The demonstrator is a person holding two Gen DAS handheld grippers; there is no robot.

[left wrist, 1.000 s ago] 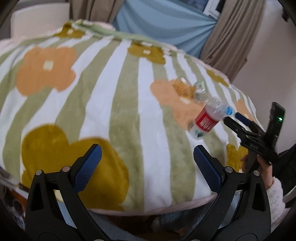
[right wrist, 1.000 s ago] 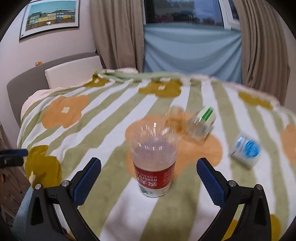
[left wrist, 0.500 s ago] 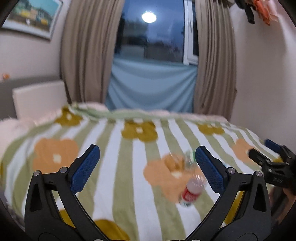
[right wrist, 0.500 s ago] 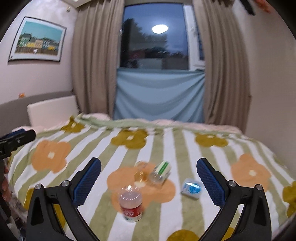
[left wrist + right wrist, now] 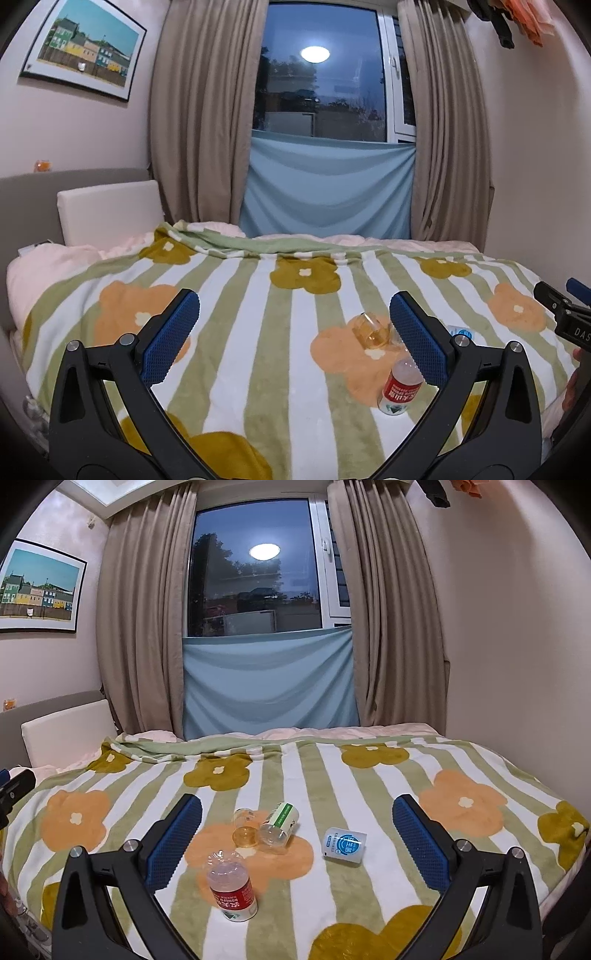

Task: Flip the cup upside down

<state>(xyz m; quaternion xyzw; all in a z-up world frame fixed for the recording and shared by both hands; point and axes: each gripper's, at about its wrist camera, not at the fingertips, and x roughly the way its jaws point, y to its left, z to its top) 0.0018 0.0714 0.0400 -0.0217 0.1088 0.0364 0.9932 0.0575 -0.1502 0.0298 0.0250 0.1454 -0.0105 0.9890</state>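
Cup [image 5: 232,885]: standing inverted on the blanket [image 5: 332,775], at 7 o'clock of the amber glass [image 5: 244,829]. I am pulling both grippers [image 5: 291,339] [image 5: 297,834] back, jaws spread, empty; flip looking complete.

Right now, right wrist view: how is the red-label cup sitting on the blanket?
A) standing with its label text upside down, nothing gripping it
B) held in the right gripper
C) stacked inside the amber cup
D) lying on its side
A: the red-label cup stands free on the blanket with its label text inverted, the right gripper open and well back from it.
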